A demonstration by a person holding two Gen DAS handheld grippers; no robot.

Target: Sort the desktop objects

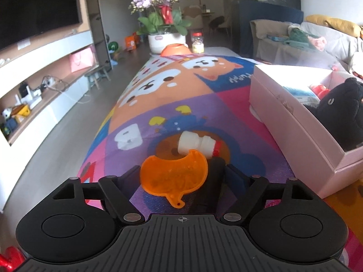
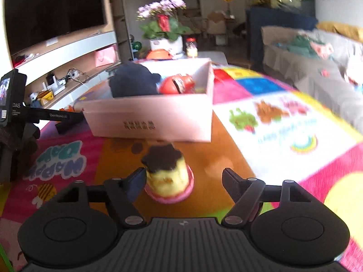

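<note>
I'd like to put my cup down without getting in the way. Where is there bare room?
Free: the long mat between the flower pot and small bottle. Crowded: inside the white box, and around the pudding toy.

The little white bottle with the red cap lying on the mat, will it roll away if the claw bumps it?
Probably yes. The small white plastic bottle with the red cap lies on its side and looks round, so a nudge could roll it. It seems light. The orange plastic scoop sits right beside it and might block it.
</note>
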